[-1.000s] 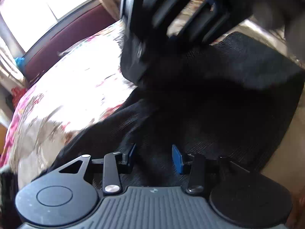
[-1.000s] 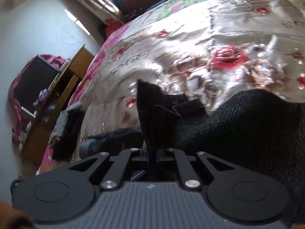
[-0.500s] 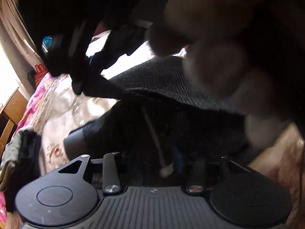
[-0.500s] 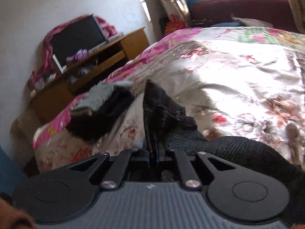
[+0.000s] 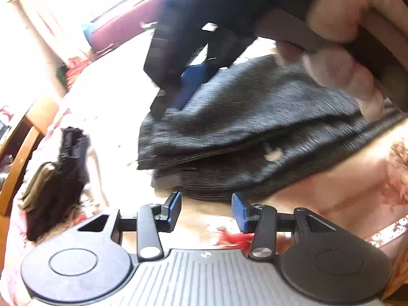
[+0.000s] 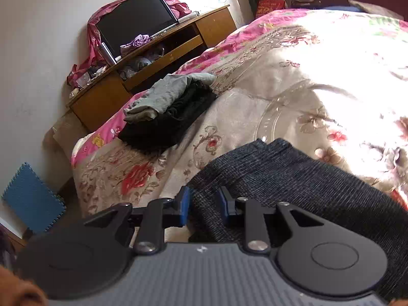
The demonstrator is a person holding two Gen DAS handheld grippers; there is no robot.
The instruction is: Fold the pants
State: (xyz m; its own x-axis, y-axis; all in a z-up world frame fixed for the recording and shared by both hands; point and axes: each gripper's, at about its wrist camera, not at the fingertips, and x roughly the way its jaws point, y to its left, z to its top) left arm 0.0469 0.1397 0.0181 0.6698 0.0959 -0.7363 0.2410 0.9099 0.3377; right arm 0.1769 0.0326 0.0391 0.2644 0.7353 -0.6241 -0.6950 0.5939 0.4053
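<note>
Folded pants point(image 5: 250, 137) just ahead of spread left tool point(image 5: 206, 209); right tool point(image 6: 202, 201) spread, pants edge between pads

One pair of dark pants point(image 6: 293, 178), folded in layers, at six o'clock on my one floral bedspread point(image 6: 293, 76). One stack of folded clothes point(image 6: 176, 107) at ten o'clock. One monitor point(image 6: 135, 23) on one wooden desk point(image 6: 102, 99). One blue foam mat point(image 6: 30, 199). My two grippers: left point(image 5: 206, 210), right point(image 6: 204, 204).
</note>
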